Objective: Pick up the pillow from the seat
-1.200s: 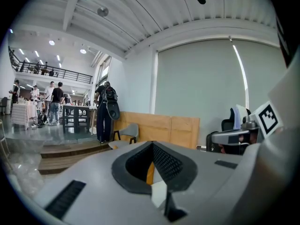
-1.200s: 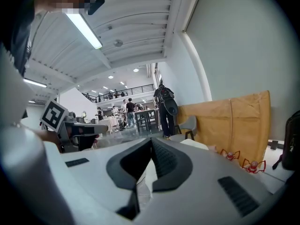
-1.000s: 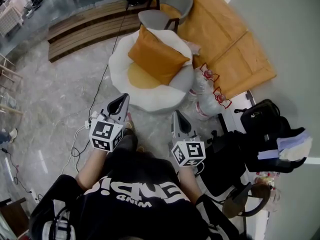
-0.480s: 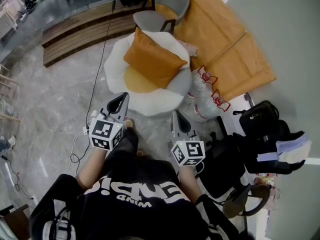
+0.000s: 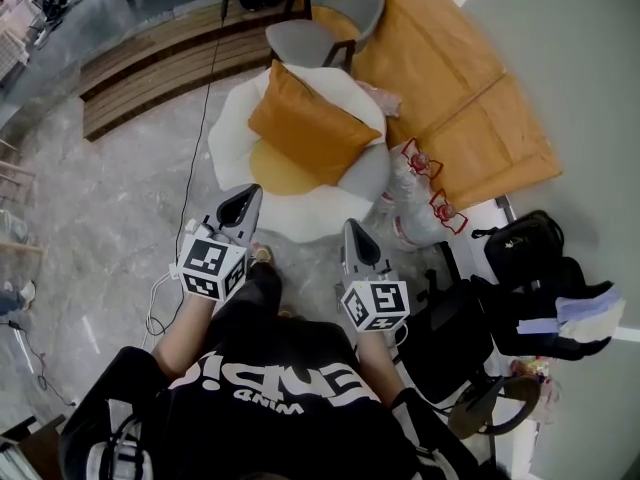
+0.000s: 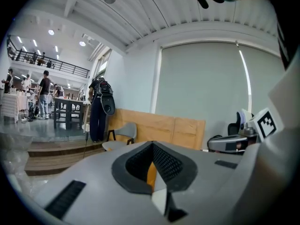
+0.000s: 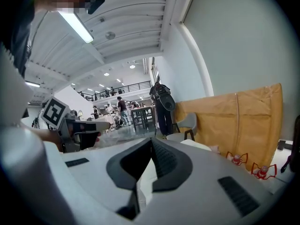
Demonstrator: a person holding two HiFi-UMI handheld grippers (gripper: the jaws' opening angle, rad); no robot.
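An orange square pillow (image 5: 311, 125) leans on the back of a round white egg-shaped seat (image 5: 240, 113) with a yellow centre (image 5: 277, 172). My left gripper (image 5: 246, 196) is shut and empty, its tip just short of the seat's front edge. To its right, my right gripper (image 5: 353, 233) is also shut and empty, near the seat's front right rim. In the left gripper view a sliver of the orange pillow (image 6: 151, 173) shows between the closed jaws. The right gripper view shows the white seat (image 7: 199, 145) ahead.
A grey chair (image 5: 329, 26) stands behind the seat, against large brown cardboard sheets (image 5: 450, 78). Two clear bags with red ties (image 5: 415, 198) lie right of the seat. Black bags (image 5: 520, 278) fill the right side. A black cable (image 5: 205, 98) runs across the marble floor, near wooden steps (image 5: 150, 68).
The seat and pillow have shifted a little lower and closer in the head view. Both grippers stay shut and hold the same pose.
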